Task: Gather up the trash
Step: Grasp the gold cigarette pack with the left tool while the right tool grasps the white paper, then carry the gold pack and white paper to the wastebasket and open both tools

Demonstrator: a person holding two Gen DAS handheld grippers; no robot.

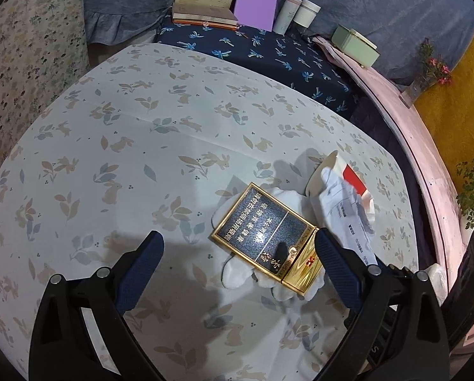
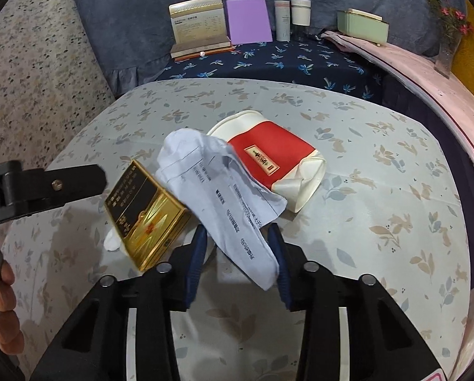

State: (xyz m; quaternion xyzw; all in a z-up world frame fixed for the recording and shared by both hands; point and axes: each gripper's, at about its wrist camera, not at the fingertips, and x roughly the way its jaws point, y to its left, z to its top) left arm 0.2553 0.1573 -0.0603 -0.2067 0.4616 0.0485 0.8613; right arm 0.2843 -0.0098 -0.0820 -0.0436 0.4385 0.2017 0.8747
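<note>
Centrally, right tongs (image 2: 240, 238) pinching crumpled printed paper (image 2: 224, 187), seemingly, left tongs (image 1: 237, 250) spread beside glossy gold box (image 1: 265, 238)

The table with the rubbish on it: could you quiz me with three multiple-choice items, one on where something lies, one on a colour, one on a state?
1. Where does the crumpled paper lie?
A. Across the paper cup and gold box
B. On the purple folder
C. Under the cloth

2. What colour is the band on the paper cup?
A. Green
B. Red
C. Black

3. How is the cup?
A. Upright
B. On its side, crushed
C. Stacked on books

Answers: 1 A, the sheet drapes from the cup past the gold box into the right tongs. 2 B, a red band wraps its cream body. 3 B, its mouth faces sideways and its base is dented.
</note>
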